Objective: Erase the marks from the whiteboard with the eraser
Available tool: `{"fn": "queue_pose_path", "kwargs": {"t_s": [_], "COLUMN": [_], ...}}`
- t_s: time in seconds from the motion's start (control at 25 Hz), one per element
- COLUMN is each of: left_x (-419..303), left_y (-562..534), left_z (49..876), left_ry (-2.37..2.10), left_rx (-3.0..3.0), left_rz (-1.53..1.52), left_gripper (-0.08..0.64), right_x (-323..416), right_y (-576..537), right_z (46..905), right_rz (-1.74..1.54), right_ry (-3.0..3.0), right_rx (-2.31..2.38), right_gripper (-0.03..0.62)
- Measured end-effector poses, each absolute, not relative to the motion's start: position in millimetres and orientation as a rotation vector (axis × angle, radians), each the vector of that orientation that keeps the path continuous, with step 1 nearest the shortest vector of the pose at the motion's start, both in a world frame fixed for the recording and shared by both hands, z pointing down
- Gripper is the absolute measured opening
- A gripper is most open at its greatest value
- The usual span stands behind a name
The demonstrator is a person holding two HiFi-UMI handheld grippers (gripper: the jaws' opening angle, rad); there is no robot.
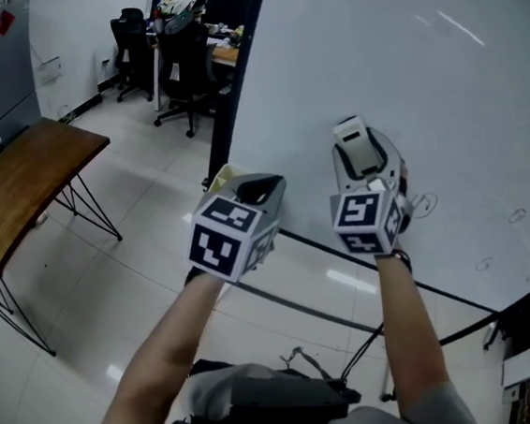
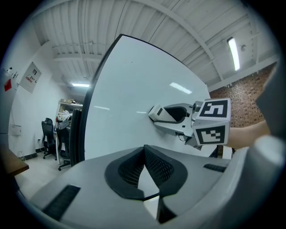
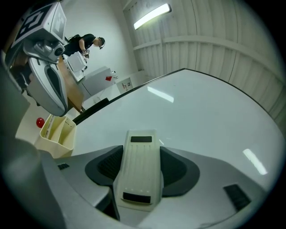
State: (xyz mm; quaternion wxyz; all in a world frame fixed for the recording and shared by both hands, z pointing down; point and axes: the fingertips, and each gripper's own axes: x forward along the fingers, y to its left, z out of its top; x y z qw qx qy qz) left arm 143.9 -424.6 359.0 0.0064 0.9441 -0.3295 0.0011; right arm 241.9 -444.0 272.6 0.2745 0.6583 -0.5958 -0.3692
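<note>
Right gripper view: eraser (image 3: 139,170) is clamped between the jaws of the right tool (image 1: 366,169), long axis along them, nose aimed at the whiteboard (image 1: 400,60). Board contact can't be confirmed. Nearest marks (image 1: 423,204) are seen in head view just right of that tool, fainter loops (image 1: 517,216) farther right. Left tool (image 2: 144,154) is closed on nothing, off to the left. Eraser: cream ribbed body, a dark slot at each end.
</note>
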Motion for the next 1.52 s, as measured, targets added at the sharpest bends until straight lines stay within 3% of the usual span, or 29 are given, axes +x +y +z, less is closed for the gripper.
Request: {"fn": "queue_pose_path", "kwargs": {"t_s": [0.88, 1.52], "left_x": [126, 157], "left_y": [-423, -393], "left_z": [390, 297], "left_ry": [-1.085, -0.888], "left_rx": [2.921, 3.053], "left_rz": [0.055, 0.065], "left_gripper": [-0.006, -0.006], "right_x": [219, 249], "right_y": [-462, -359], "right_z": [373, 228], "right_rz": [-0.861, -0.845], "right_ry": [-1.650, -1.759], "right_rx": [1.587, 1.913], "right_gripper": [0.258, 0.259]}}
